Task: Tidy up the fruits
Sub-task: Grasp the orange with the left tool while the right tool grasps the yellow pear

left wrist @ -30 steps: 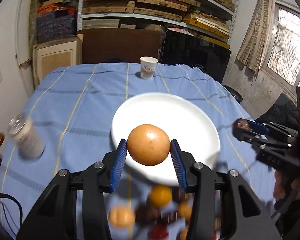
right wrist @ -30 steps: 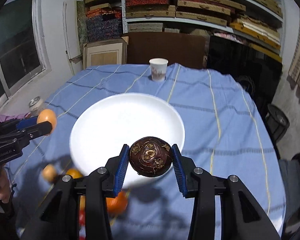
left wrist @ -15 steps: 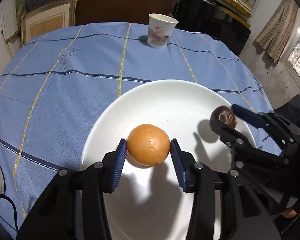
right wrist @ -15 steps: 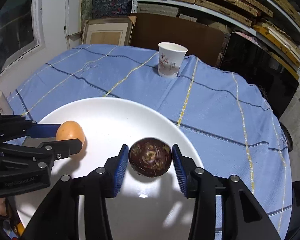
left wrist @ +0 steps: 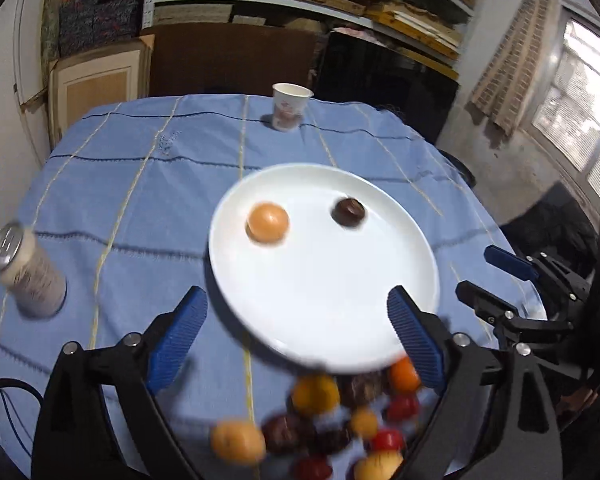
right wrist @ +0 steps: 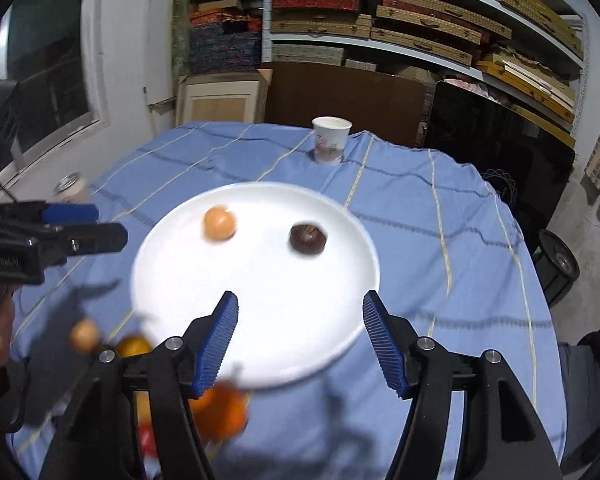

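We see a worktop under a blue checked cloth (left wrist: pixel 148 184), shelves of flat boxes (right wrist: pixel 420 20) behind, a window (left wrist: pixel 580 100) to one side. White plate (left wrist: pixel 324 300) mid-cloth carries an orange fruit (left wrist: pixel 268 222) and a dark brown round fruit (left wrist: pixel 348 212), apart. Paper cup (left wrist: pixel 290 106) at the far edge, a can (left wrist: pixel 26 272) off to the side. Loose fruit pile (left wrist: pixel 332 420) at the near edge, blurred. Left tongs (left wrist: pixel 300 344) and right tongs (right wrist: pixel 300 340) both point down over the plate's near rim, jaws opening, empty.
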Tool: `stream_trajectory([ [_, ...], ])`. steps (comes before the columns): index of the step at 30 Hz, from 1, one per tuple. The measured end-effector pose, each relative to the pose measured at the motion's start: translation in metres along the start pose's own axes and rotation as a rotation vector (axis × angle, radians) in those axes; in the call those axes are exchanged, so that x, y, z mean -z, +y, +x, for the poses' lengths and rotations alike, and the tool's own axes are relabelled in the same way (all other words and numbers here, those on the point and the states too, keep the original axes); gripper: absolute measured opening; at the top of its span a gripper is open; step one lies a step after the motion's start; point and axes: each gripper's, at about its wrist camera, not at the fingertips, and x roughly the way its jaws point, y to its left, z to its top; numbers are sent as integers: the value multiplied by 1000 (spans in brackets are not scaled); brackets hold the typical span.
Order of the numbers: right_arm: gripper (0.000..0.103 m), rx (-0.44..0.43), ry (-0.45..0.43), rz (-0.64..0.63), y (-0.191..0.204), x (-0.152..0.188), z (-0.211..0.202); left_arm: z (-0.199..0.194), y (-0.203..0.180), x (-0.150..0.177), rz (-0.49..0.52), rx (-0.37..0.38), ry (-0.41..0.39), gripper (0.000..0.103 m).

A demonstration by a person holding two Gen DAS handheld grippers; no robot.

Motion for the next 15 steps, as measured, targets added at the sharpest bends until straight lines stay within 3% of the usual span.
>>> stream_trajectory([
  [8,68,-88,3,112,23,103,-52,-46,-33,131,145,-16,42,90],
  [12,68,-80,-3,129,31,125,-52,-53,-46,175,179,-31,45,90],
  [15,68,-40,4,126,34,133,-49,-50,-52,190,186,-40,58,89],
])
